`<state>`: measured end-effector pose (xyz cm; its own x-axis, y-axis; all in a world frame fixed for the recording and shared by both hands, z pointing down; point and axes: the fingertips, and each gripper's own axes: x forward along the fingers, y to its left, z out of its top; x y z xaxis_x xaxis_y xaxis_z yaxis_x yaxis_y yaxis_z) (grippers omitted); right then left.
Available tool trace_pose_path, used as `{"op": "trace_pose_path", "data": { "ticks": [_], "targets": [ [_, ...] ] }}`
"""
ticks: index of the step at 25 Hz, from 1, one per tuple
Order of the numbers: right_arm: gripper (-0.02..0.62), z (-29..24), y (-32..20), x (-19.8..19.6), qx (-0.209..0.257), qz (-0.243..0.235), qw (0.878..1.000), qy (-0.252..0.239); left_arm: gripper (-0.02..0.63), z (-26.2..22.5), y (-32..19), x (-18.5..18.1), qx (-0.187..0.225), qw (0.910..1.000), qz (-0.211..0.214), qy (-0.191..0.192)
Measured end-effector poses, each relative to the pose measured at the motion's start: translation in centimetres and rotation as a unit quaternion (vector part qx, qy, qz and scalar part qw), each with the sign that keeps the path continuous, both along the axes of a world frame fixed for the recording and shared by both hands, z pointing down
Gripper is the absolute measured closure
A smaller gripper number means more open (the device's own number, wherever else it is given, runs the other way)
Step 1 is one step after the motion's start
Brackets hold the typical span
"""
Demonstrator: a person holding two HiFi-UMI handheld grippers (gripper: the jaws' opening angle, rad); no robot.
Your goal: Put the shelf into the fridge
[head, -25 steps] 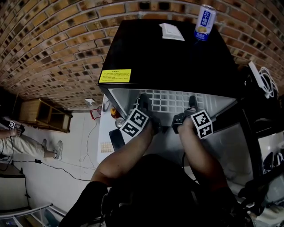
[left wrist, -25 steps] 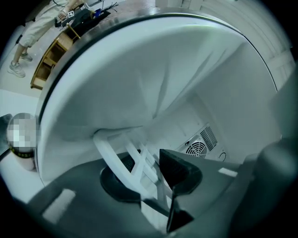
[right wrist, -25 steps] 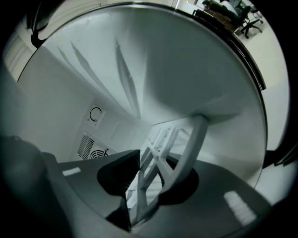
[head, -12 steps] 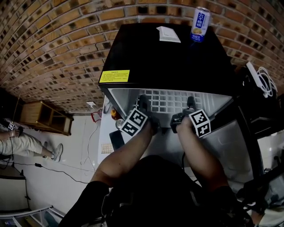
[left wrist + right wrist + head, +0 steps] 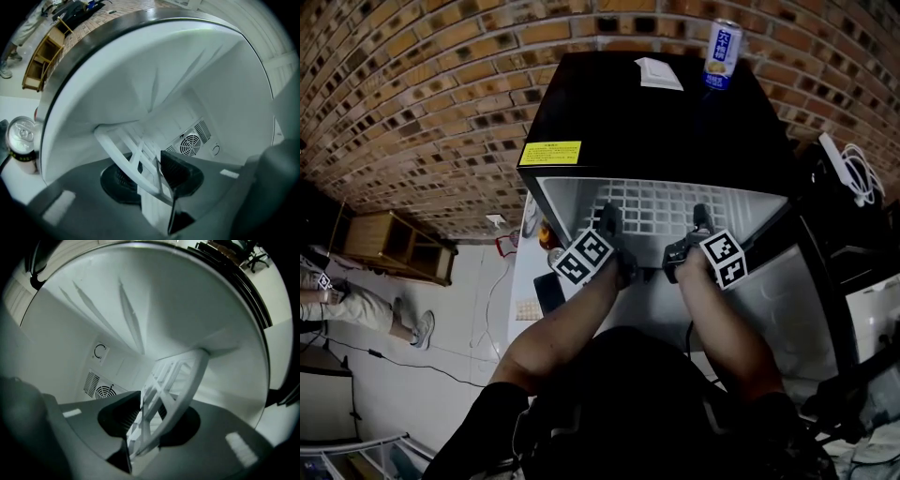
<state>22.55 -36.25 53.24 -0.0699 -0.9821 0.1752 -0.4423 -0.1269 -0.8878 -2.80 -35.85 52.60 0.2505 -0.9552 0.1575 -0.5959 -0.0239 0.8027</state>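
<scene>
The black mini fridge with the white inside (image 5: 656,122) is standing open against the brick wall (image 5: 422,84), and the person is leaning over it with a gripper in each hand. The white plastic lattice shelf (image 5: 661,208) is sitting inside the cavity, lying roughly flat high up in the fridge and reaching from one side wall to the other, with its front rim right at the mouth where both grippers are meeting it.

The left gripper (image 5: 609,220) is biting on the left part of that front rim. In the left gripper view its jaws (image 5: 150,176) are standing partly apart, with the shelf (image 5: 123,150) running between the two dark pads and both pads pressing on it. The right gripper (image 5: 701,220) is doing the same further right. In the right gripper view its jaws (image 5: 152,423) are closing on the lattice (image 5: 180,380), with the curved rim pinched between the pads.

Both gripper views are looking deep into the fridge, and a round fan grille (image 5: 190,145) is showing on the back wall.

On the fridge's top, a blue and white drink can (image 5: 724,54) is standing near the back beside a flat white card (image 5: 659,73), and a yellow label (image 5: 550,153) is sitting at the front left corner. A silver-topped can (image 5: 21,140) is standing outside the fridge on its left. A low wooden rack (image 5: 394,246) is sitting by the wall further left.
</scene>
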Motion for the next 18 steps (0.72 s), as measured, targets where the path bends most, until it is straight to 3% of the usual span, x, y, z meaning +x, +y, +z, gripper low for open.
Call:
{"op": "trace_pose_path", "data": {
  "ticks": [7, 13, 16, 18],
  "targets": [
    [0.46, -0.1, 2.5, -0.5, 0.003, -0.013, 1.0, 0.008, 0.482, -0.2, 2.1, 0.6, -0.002, 0.9988, 0.044, -0.023],
    [0.468, -0.6, 5.7, -0.9, 0.019, -0.008, 1.0, -0.002, 0.481, -0.4, 5.3, 1.0, -0.011, 0.9962, 0.085, -0.01],
    [0.502, -1.0, 7.6, -1.6, 0.026, -0.002, 1.0, 0.005, 0.557, -1.0, 7.8, 1.2, -0.002, 0.9934, 0.115, -0.009],
    [0.502, -1.2, 8.6, -2.6, 0.028, -0.008, 1.0, 0.003, 0.559, -1.8, 8.9, 1.3, 0.014, 0.9907, 0.135, -0.006]
  ]
}}
